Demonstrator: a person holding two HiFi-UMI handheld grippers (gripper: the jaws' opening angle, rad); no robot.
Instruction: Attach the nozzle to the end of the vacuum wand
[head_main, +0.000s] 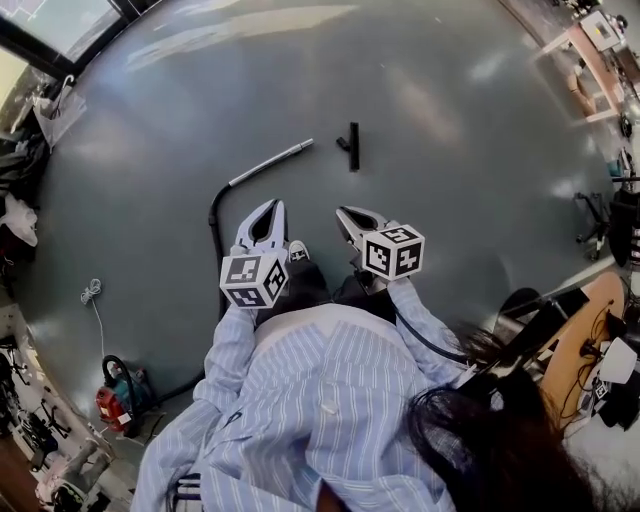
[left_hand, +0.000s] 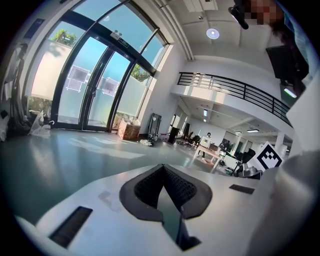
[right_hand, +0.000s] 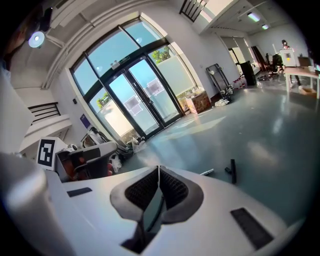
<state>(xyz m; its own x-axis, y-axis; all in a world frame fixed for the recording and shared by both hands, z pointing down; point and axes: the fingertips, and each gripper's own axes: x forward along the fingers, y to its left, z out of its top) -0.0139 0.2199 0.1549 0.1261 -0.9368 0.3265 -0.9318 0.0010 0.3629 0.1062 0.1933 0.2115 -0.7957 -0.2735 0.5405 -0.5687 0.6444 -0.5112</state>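
A black nozzle (head_main: 351, 146) lies on the grey floor, with the silver vacuum wand (head_main: 272, 162) just to its left; a gap separates the wand's tip from the nozzle. The wand joins a black hose (head_main: 214, 228) that curves toward me. My left gripper (head_main: 271, 205) hangs shut and empty above the hose, short of the wand. My right gripper (head_main: 341, 212) is shut and empty too, nearer me than the nozzle. The right gripper view shows the nozzle (right_hand: 232, 171) and the wand tip (right_hand: 207, 172) past its jaws (right_hand: 159, 168). The left gripper (left_hand: 162, 166) view shows neither object.
A red vacuum body (head_main: 115, 402) sits on the floor at lower left, joined to the hose. A white cable (head_main: 91, 292) lies coiled at the left. Glass doors (left_hand: 87, 85) and bags line the far wall. Desks (head_main: 590, 55) and chairs stand at the right. My shoe (head_main: 298, 251) is between the grippers.
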